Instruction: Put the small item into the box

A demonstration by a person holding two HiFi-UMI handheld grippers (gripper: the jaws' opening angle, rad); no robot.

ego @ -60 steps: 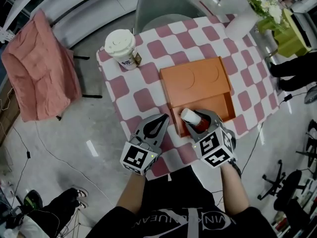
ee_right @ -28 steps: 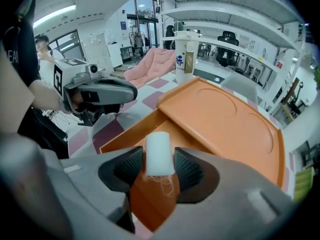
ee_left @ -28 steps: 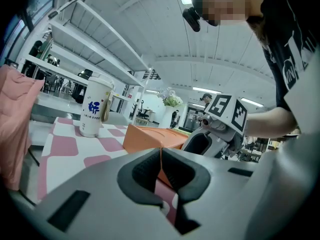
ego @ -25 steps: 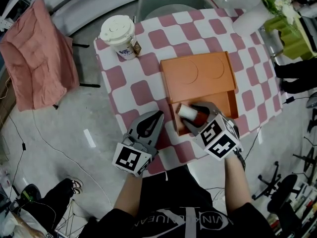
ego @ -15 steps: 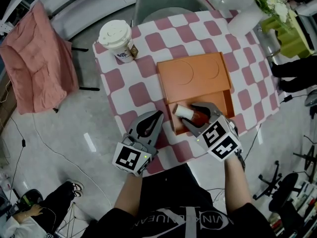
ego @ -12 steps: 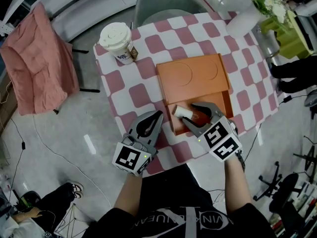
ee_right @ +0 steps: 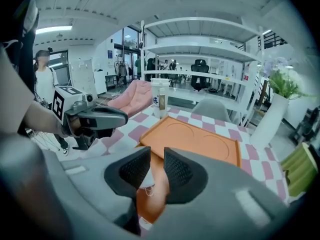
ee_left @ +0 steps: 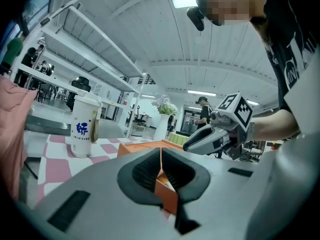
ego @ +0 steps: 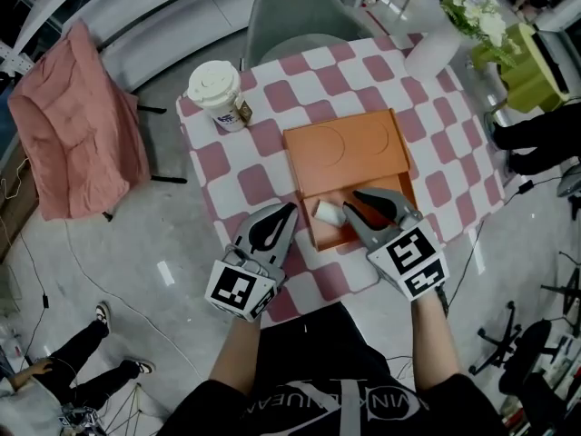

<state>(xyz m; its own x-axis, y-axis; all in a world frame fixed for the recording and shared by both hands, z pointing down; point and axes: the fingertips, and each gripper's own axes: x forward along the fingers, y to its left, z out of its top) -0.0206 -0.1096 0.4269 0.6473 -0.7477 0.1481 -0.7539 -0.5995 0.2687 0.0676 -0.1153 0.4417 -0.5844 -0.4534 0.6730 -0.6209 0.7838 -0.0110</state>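
The orange box (ego: pixel 349 148) lies on the checked table with its lid slid back, so the near compartment stands uncovered. The small item (ego: pixel 326 211), white-capped, lies in that compartment, just left of my right gripper (ego: pixel 352 203). The right jaws are closing with only a narrow gap and nothing between them. In the right gripper view the item (ee_right: pixel 145 183) shows low, beside the jaws of the right gripper (ee_right: pixel 156 169), over the box (ee_right: pixel 195 136). My left gripper (ego: pixel 290 211) rests at the box's near left corner, its jaws pressed together and empty. The left gripper (ee_left: pixel 161 166) points at the box corner (ee_left: pixel 167 193).
A lidded paper cup (ego: pixel 218 89) stands at the table's far left corner. A white vase with flowers (ego: pixel 445 34) is at the far right. A grey chair (ego: pixel 300 16) is behind the table, and a pink cloth (ego: pixel 77 121) is draped over a seat to the left.
The right jaws held wide around the item before; now they have drawn back slightly and narrowed, leaving the item lying in the box. The left gripper has stayed put.
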